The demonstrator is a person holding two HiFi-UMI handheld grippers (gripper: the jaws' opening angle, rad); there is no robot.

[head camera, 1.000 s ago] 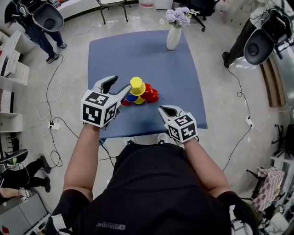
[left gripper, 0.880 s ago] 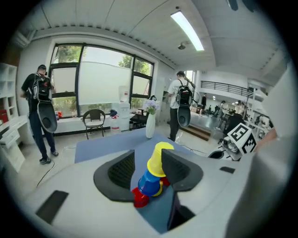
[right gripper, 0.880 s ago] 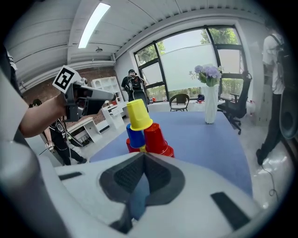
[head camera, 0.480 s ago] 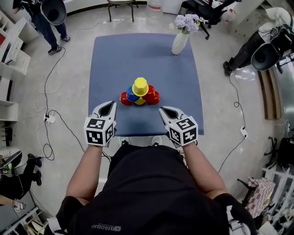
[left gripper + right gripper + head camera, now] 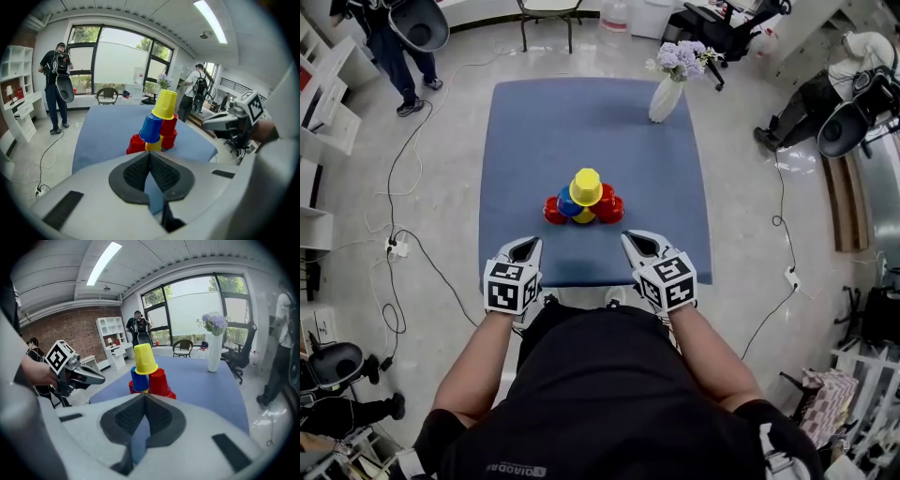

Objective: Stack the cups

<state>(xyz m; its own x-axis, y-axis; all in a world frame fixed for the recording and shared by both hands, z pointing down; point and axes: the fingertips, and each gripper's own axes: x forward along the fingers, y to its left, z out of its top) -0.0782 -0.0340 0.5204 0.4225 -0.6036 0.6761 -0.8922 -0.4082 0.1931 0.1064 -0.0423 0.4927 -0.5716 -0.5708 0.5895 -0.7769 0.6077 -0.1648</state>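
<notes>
A pyramid of upturned cups stands in the middle of the blue table [image 5: 534, 122]: a yellow cup [image 5: 586, 186] on top, a blue cup [image 5: 567, 201] under it, red cups [image 5: 553, 210] at the base. In the left gripper view the yellow cup [image 5: 165, 104] tilts slightly on the blue cup [image 5: 151, 128]. My left gripper [image 5: 526, 247] is shut and empty at the table's near edge, left of the stack. At the near edge on the right, my right gripper [image 5: 635, 241] is also shut and empty. Neither touches the cups.
A white vase [image 5: 666, 98] of purple flowers stands at the table's far right corner. People stand on the floor at the far left [image 5: 403, 37] and far right [image 5: 811, 103]. Cables [image 5: 403, 234] lie on the floor left of the table.
My left gripper was open beside the stack; it has drawn back toward me, dropped to the table's near edge, and shut. The right gripper has stayed in place.
</notes>
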